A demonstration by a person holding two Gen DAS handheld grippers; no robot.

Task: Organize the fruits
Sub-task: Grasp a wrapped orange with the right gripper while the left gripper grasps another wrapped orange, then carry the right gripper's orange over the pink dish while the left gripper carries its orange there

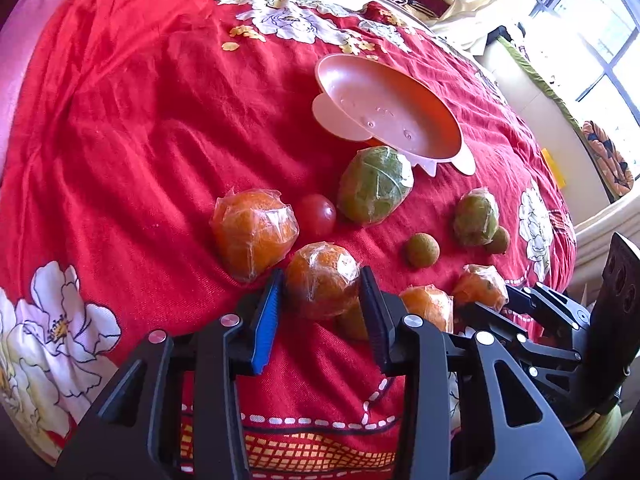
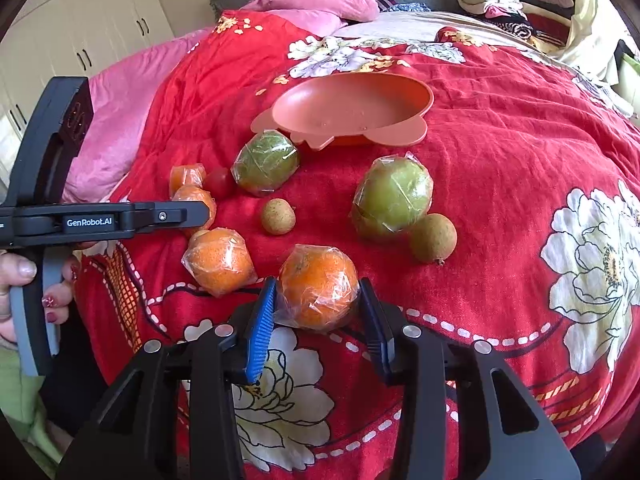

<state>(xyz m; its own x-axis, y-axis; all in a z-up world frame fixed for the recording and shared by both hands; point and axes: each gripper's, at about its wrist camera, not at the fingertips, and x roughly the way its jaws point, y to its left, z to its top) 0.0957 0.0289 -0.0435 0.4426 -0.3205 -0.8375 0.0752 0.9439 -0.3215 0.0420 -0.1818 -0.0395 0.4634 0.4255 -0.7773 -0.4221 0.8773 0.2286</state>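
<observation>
Plastic-wrapped fruit lies scattered on a red flowered bedspread (image 1: 140, 140). My left gripper (image 1: 322, 276) is shut on a wrapped orange (image 1: 320, 292), its pads pressing both sides. In the right wrist view, my right gripper (image 2: 318, 285) is likewise shut on another wrapped orange (image 2: 316, 300). A salmon-pink plate (image 1: 384, 100) (image 2: 348, 108) lies empty beyond the fruit. Around it are two wrapped green fruits (image 2: 266, 162) (image 2: 392, 198), a cherry tomato (image 2: 220, 182), two brown longans (image 2: 278, 216) (image 2: 434, 238) and more wrapped oranges (image 1: 254, 232) (image 2: 220, 262).
A pink pillow (image 2: 320, 0) and a pink blanket (image 2: 116, 120) lie at the head and far side of the bed. Folded clothes (image 2: 512, 4) are stacked at the back right. A person's hand (image 2: 24, 276) holds the left gripper's handle. A window (image 1: 608, 40) is on the right.
</observation>
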